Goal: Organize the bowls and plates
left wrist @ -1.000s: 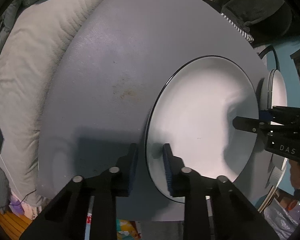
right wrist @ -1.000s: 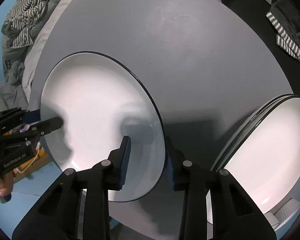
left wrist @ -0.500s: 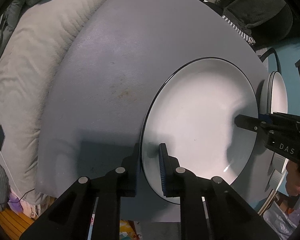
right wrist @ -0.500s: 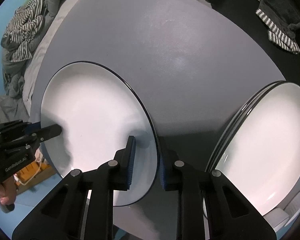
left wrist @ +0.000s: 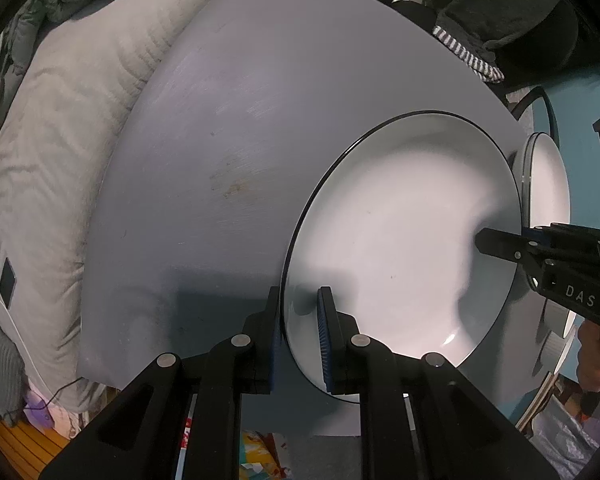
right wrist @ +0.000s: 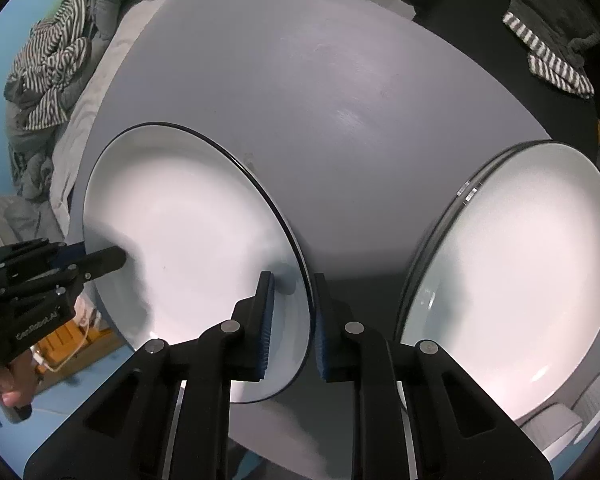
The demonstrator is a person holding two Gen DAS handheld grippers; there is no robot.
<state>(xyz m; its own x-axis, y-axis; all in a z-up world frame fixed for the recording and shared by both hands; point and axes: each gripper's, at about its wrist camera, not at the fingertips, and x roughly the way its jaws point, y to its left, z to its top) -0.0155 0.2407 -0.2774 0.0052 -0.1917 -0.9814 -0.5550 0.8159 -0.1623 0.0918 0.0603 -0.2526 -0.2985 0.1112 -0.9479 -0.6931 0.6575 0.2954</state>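
A white plate with a thin black rim (left wrist: 400,232) (right wrist: 188,232) is held between both grippers, lifted off the grey table (left wrist: 228,128) (right wrist: 332,112). My left gripper (left wrist: 300,332) is shut on its left rim. My right gripper (right wrist: 292,316) is shut on its opposite rim. The right gripper also shows in the left wrist view (left wrist: 500,244), and the left gripper in the right wrist view (right wrist: 104,260). A stack of similar white plates (right wrist: 512,288) (left wrist: 546,184) sits at the table's right edge.
A light grey quilted cushion (left wrist: 60,152) lies left of the table. Striped clothes (right wrist: 48,80) are piled beyond it. A dark chair with a striped cloth (right wrist: 556,68) stands at the back right. White containers (right wrist: 560,428) sit below the plate stack.
Both grippers closed onto the plate's opposite rims. The plate has come up off the table and shifted a little toward the plate stack.
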